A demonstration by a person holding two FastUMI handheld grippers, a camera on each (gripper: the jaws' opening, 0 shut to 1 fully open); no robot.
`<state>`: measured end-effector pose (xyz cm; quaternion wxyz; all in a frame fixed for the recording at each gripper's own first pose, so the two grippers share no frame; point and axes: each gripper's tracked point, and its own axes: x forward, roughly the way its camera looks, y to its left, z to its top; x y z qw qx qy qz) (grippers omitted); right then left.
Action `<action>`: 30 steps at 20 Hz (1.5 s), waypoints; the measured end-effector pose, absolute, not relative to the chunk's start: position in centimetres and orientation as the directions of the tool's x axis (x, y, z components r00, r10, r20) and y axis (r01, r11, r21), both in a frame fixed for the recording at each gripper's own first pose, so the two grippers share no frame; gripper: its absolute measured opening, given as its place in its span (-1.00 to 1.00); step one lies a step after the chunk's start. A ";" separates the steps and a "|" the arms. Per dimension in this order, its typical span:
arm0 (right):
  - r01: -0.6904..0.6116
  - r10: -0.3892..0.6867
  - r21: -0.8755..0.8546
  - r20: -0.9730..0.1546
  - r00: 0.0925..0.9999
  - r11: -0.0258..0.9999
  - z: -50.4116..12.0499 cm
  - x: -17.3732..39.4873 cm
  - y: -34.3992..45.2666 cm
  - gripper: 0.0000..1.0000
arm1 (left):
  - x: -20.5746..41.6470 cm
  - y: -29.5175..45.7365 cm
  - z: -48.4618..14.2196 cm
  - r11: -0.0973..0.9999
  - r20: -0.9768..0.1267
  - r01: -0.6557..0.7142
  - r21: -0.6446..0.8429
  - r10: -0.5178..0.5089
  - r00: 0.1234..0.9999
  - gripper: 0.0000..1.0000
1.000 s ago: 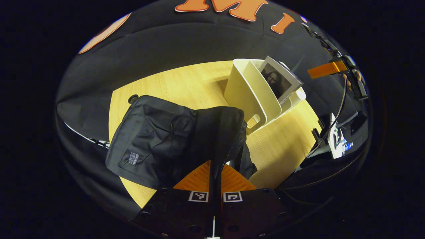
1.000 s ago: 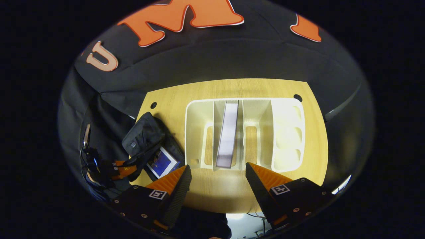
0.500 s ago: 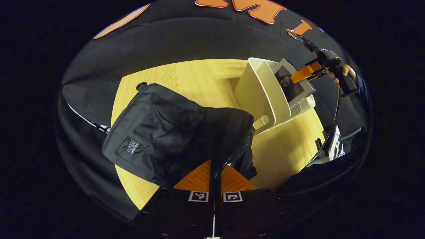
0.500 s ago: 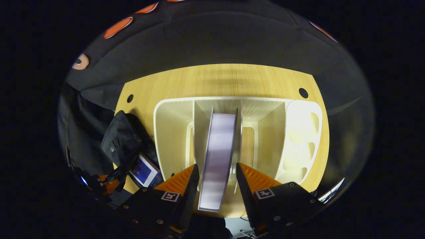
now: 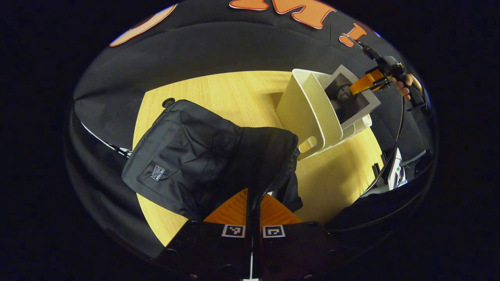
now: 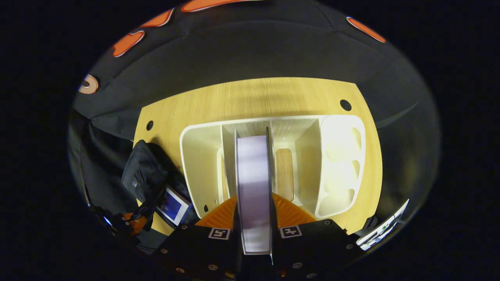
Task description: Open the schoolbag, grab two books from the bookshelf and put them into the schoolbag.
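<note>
While the left claw (image 5: 254, 203) pinches the schoolbag (image 5: 203, 156), the right claw (image 6: 254, 210) clamps a book (image 6: 253, 183).

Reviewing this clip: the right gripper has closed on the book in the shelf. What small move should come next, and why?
Probably lift the book straight up out of the bookshelf. The right gripper has both fingers pressed on its edge, but its lower part sits between the dividers. The left gripper holds the schoolbag open, with one book inside.

Dim booth, bright overhead glare, strong fisheye bending.
</note>
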<state>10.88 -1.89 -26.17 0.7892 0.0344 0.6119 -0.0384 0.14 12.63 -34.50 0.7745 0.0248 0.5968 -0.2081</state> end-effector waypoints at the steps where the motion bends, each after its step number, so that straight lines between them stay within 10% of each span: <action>1: 0.106 -0.020 0.009 -0.962 0.274 0.994 -24.9 10.7 -1.9 -0.38 | 0.2 12.7 -34.4 0.911 -0.933 0.356 -0.211 -0.296 0.204 -0.96; 15: 0.173 -0.031 0.059 -0.881 0.473 0.983 -13.1 2.5 0.5 -0.38 | 0.1 13.6 -33.8 0.854 -0.907 0.471 -0.220 -0.358 0.224 -0.96; 30: 0.237 0.250 0.416 -0.820 0.515 0.878 -18.7 -4.8 14.4 -0.40 | 3.2 15.9 -30.2 0.728 -0.888 0.659 -0.192 -0.414 0.199 -0.95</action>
